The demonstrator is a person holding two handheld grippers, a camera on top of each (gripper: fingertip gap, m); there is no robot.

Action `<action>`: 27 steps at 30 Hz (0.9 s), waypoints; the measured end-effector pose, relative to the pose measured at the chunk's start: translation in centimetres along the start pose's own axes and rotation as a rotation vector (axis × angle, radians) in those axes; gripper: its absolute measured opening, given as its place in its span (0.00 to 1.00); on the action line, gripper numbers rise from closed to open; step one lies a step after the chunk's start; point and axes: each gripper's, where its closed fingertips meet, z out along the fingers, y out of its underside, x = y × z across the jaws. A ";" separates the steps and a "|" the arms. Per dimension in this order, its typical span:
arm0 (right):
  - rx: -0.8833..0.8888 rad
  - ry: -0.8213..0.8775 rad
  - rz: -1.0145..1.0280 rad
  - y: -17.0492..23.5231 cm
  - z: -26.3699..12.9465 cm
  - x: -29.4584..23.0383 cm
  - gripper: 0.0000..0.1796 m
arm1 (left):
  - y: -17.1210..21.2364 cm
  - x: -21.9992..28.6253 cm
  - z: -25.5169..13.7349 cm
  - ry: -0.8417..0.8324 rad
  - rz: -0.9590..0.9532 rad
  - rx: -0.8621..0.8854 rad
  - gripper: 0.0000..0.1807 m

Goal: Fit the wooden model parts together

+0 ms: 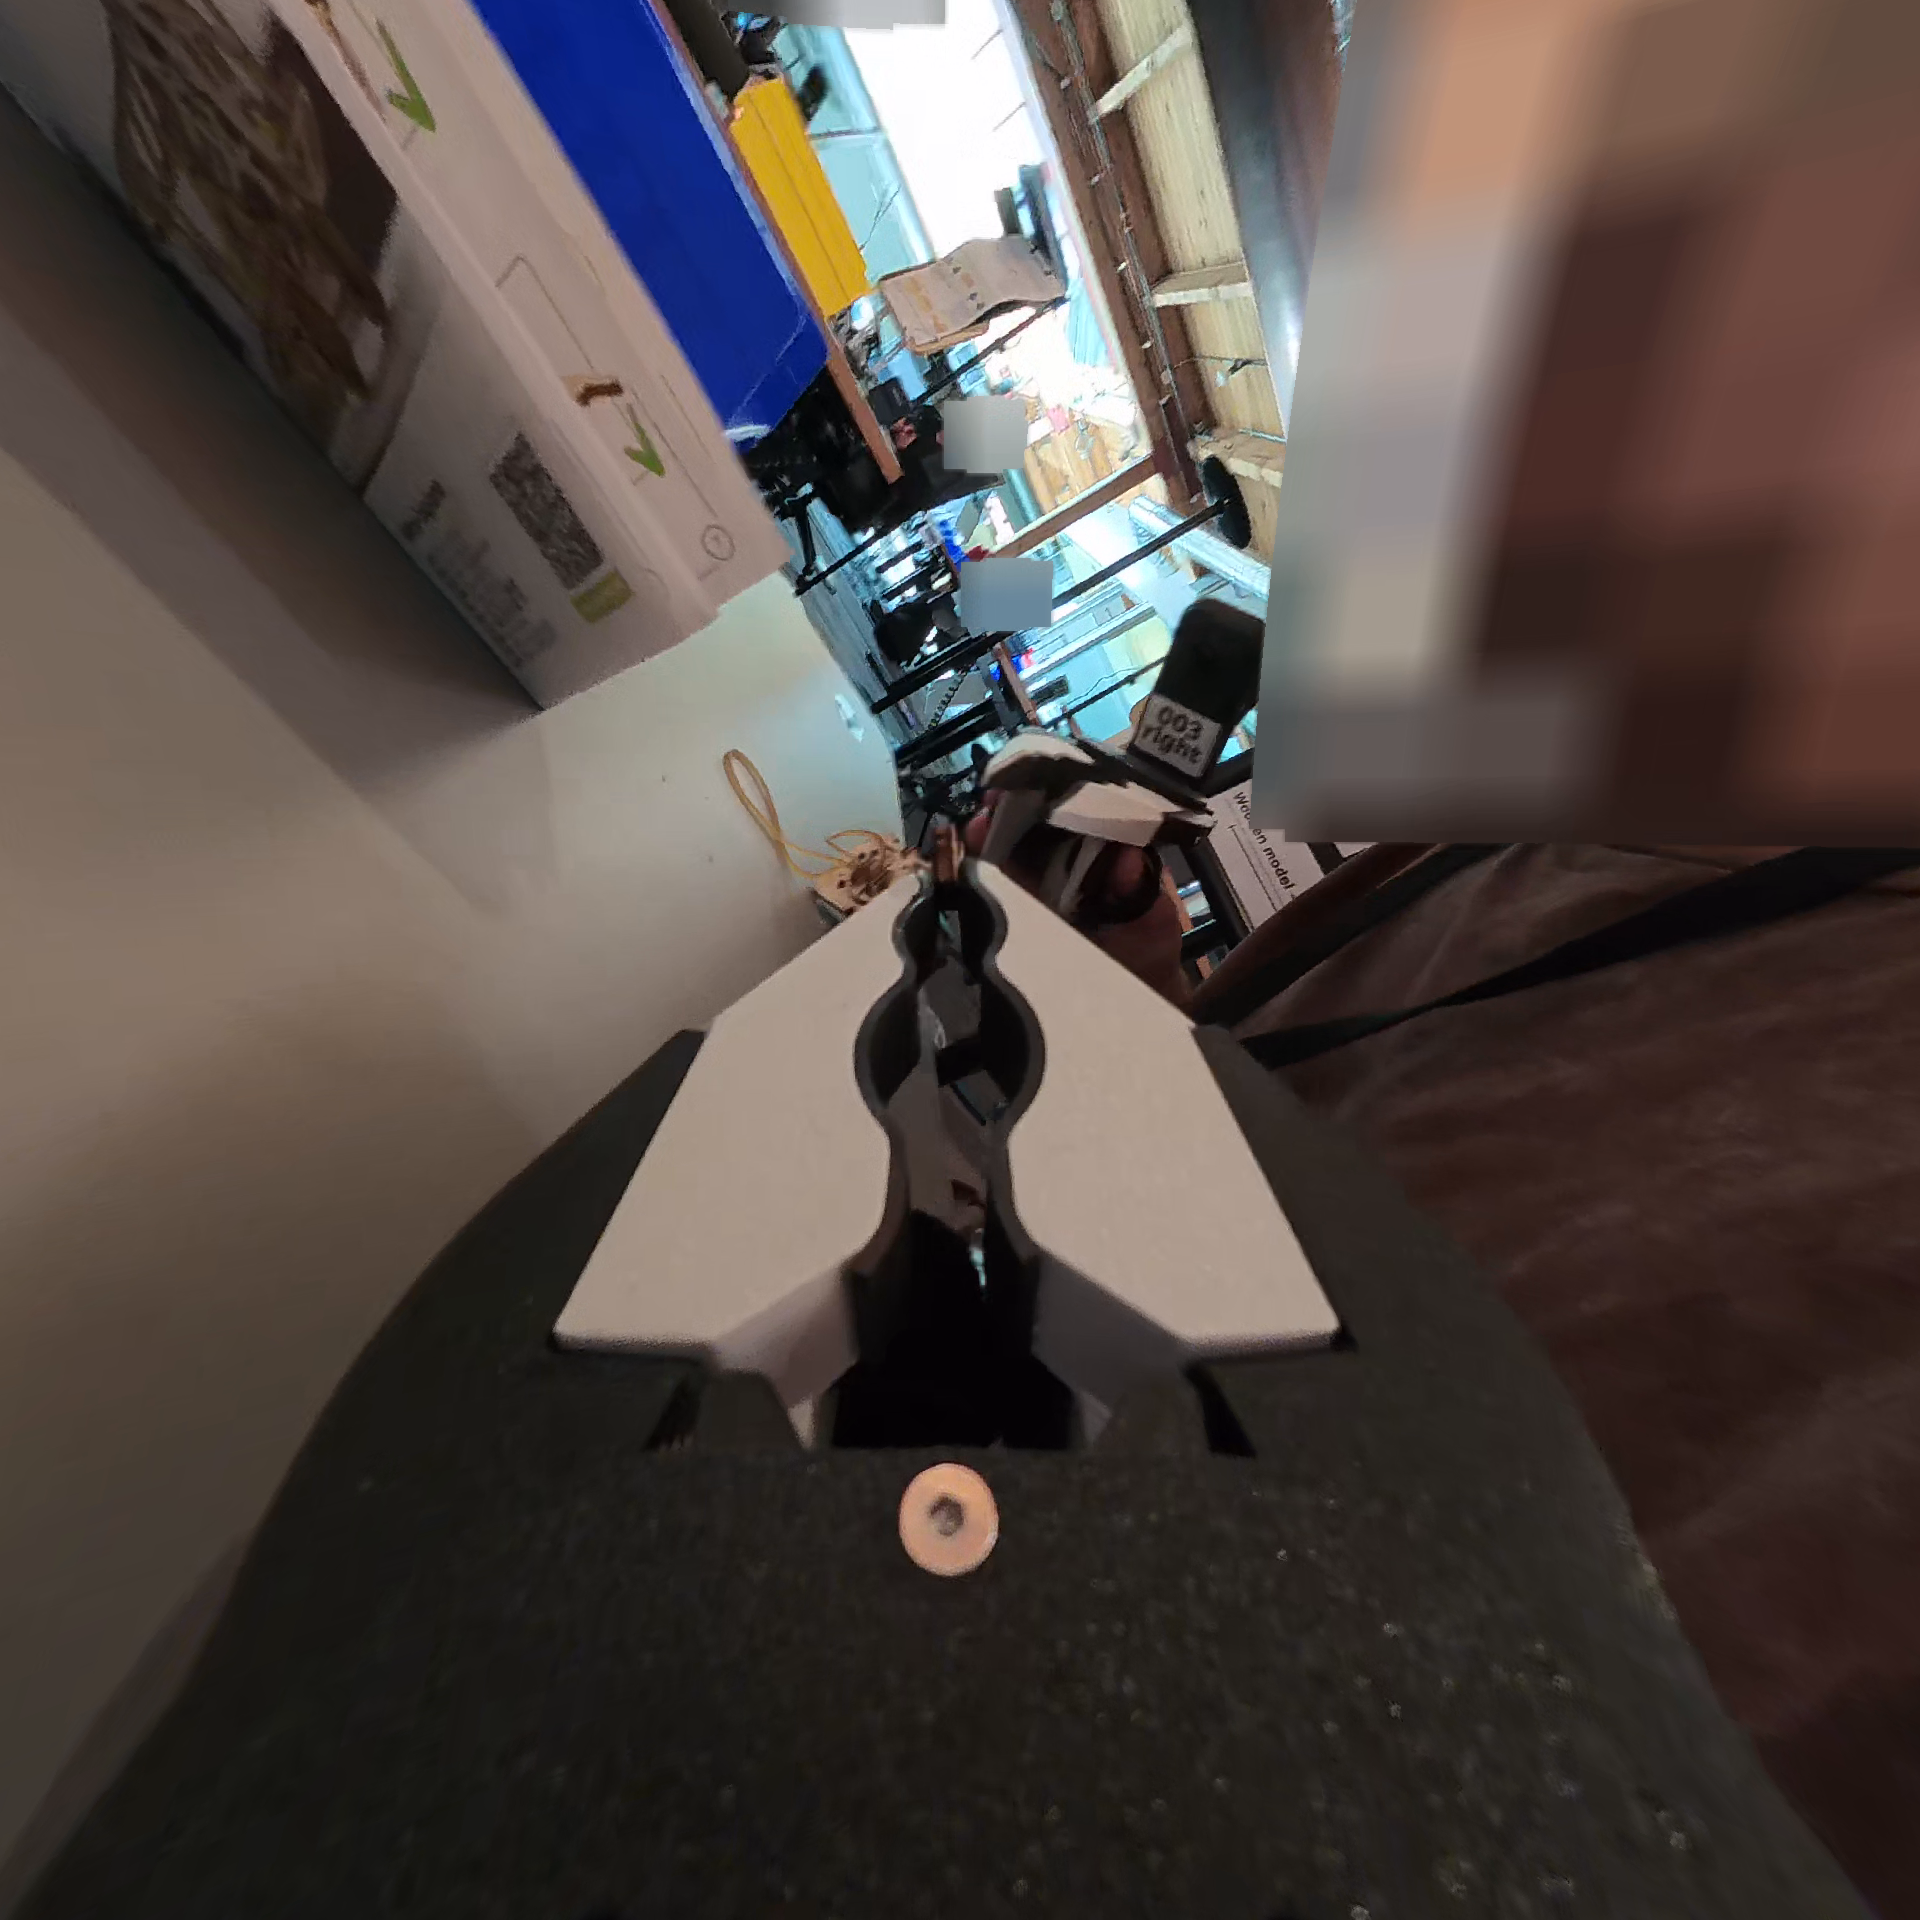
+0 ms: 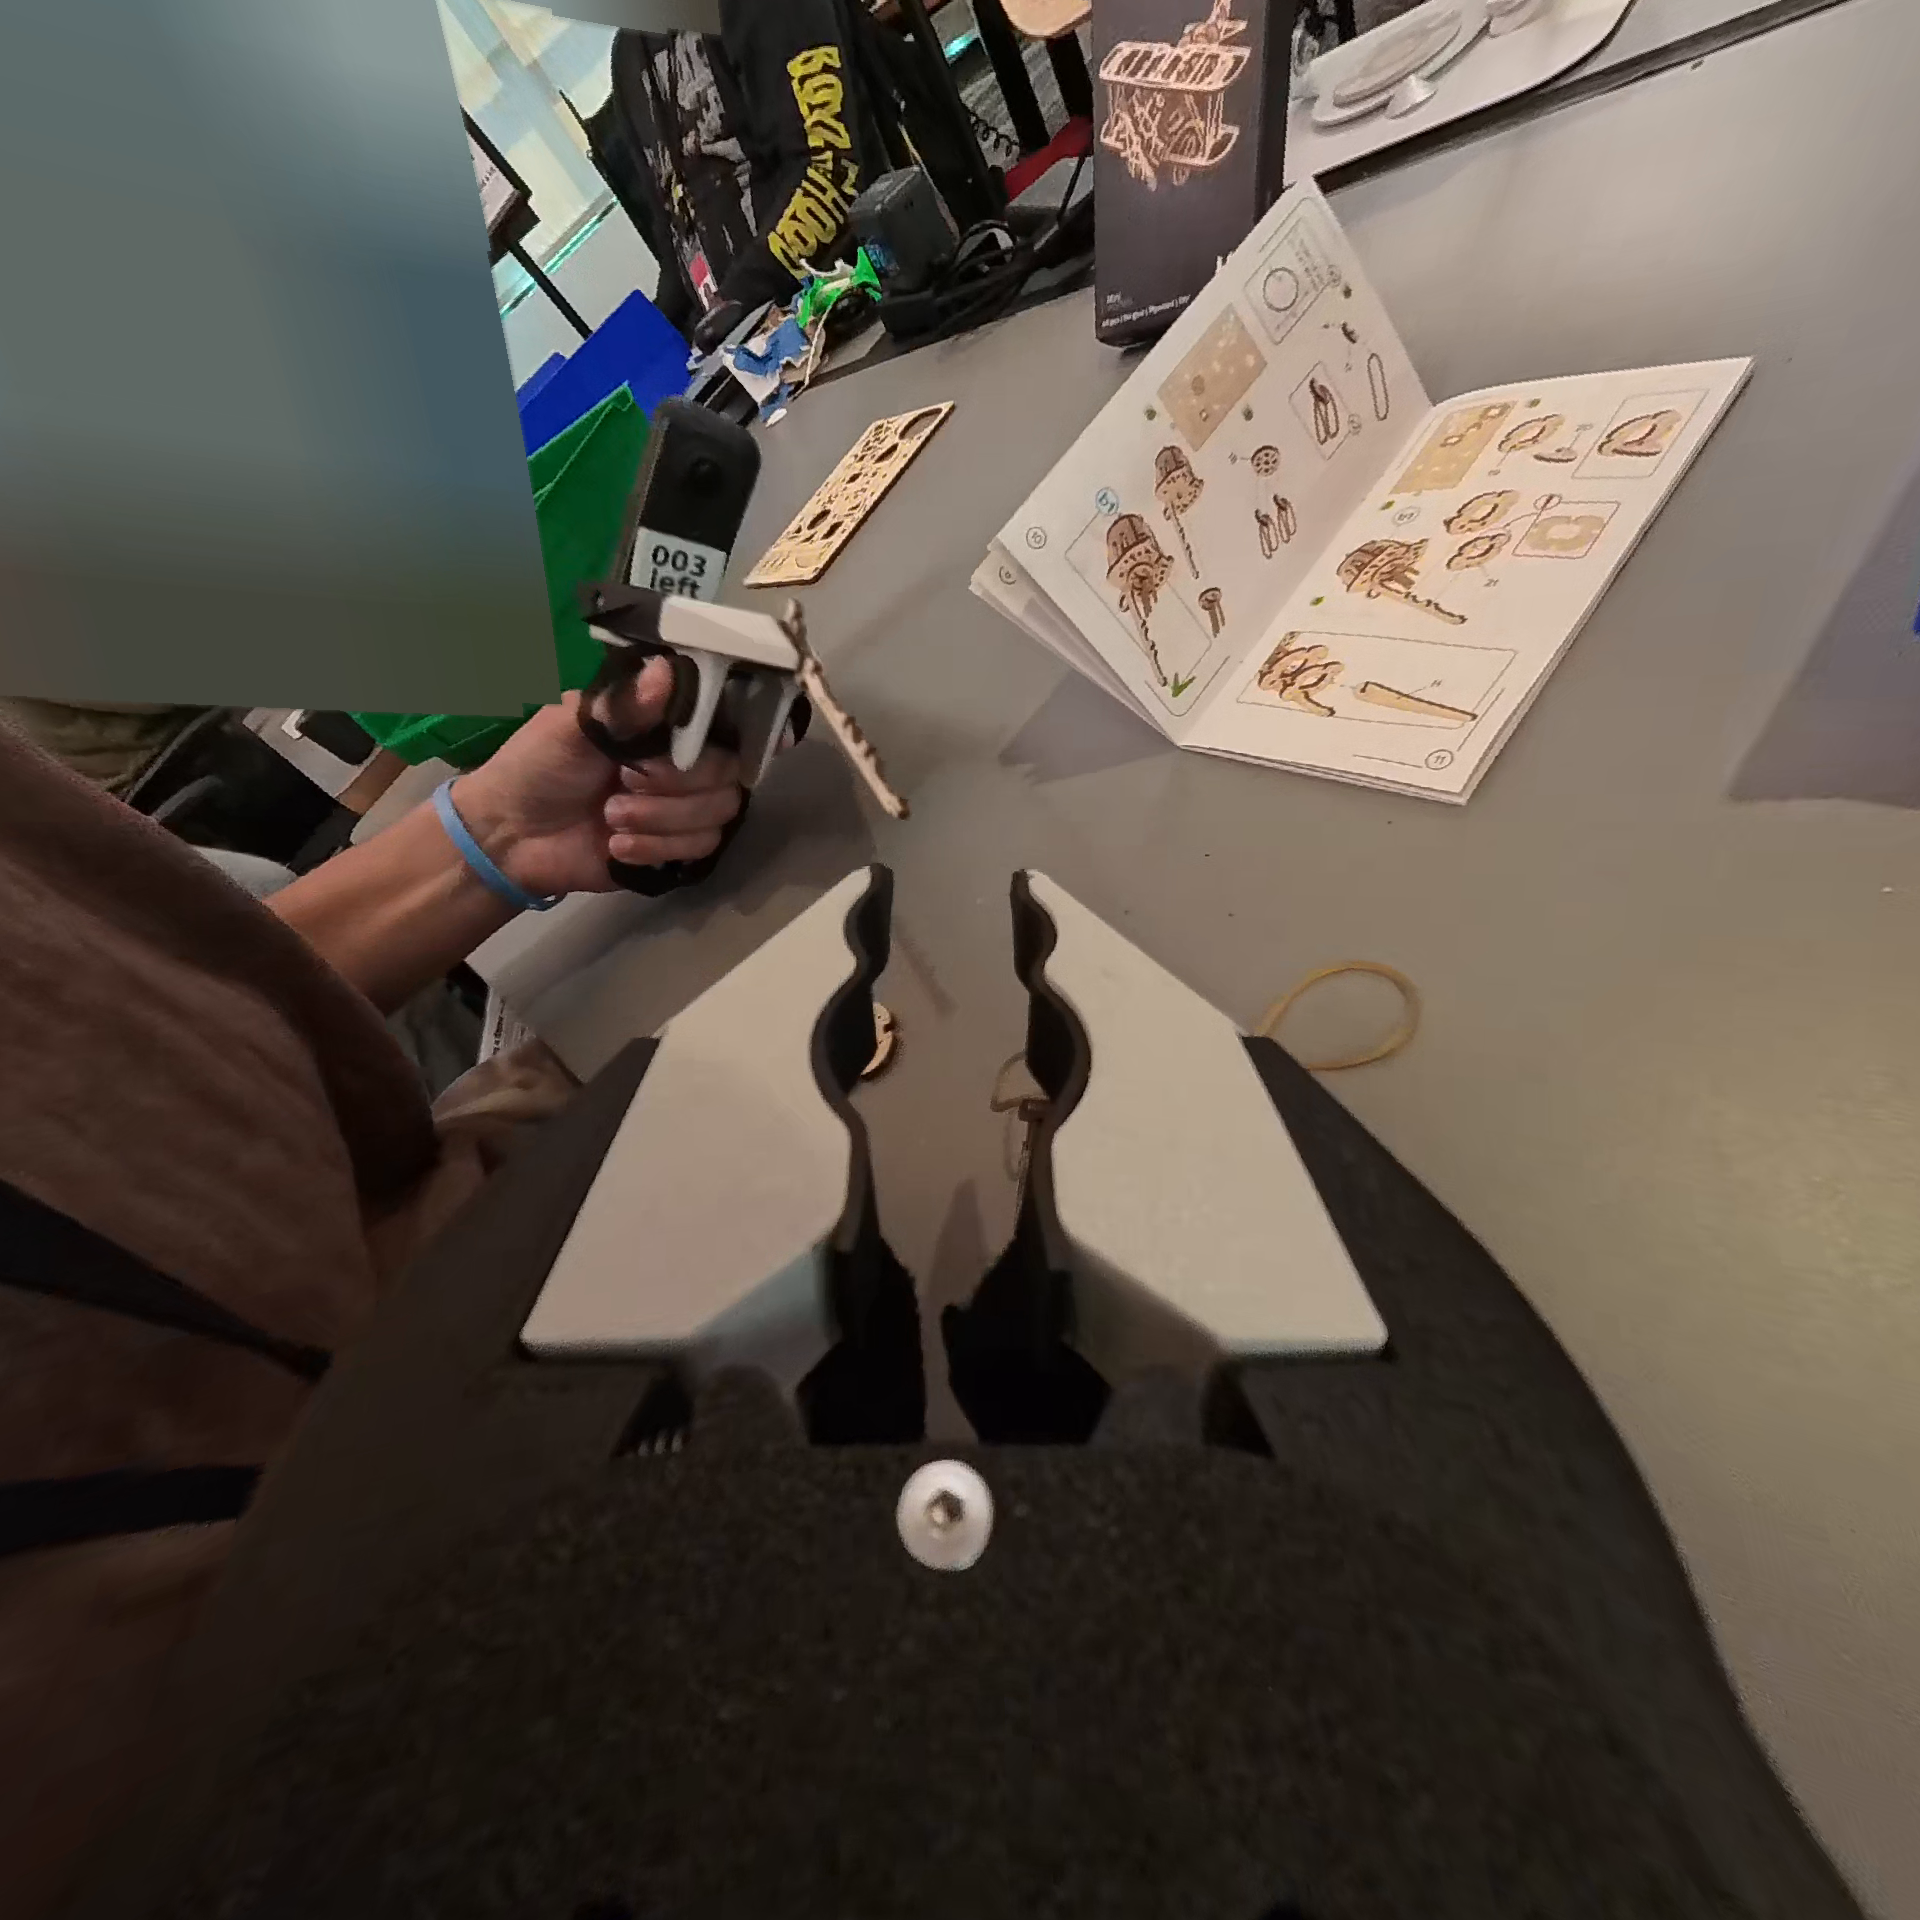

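Observation:
My left gripper (image 1: 948, 883) is shut on a thin toothed wooden strip (image 1: 943, 858), seen edge-on at its tips. In the right wrist view the left gripper (image 2: 790, 655) holds this strip (image 2: 847, 727) slanting down above the grey table (image 2: 1558, 1143). My right gripper (image 2: 951, 894) is open and empty, close over the table. A small round wooden piece (image 2: 881, 1039) and another small wooden part (image 2: 1013, 1101) lie on the table between and under its fingers. The right gripper (image 1: 1091, 805) also shows beyond the left one's tips.
An open instruction booklet (image 2: 1351, 540) lies at the right, a punched wooden sheet (image 2: 852, 494) behind the left gripper, a black box (image 2: 1184, 156) at the back. A yellow rubber band (image 2: 1340, 1013) lies right of my right gripper. A white box (image 1: 468, 364) stands by the left gripper.

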 end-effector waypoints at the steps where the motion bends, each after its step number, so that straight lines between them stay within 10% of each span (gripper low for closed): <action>1: 0.001 -0.002 0.004 0.0 0.0 0.0 0.12 | 0.2 -0.5 0.1 -0.021 -0.016 -0.016 0.00; 27: -0.013 -0.049 0.040 0.4 0.4 -0.9 0.12 | 0.6 -0.9 0.5 -0.036 -0.031 -0.049 0.00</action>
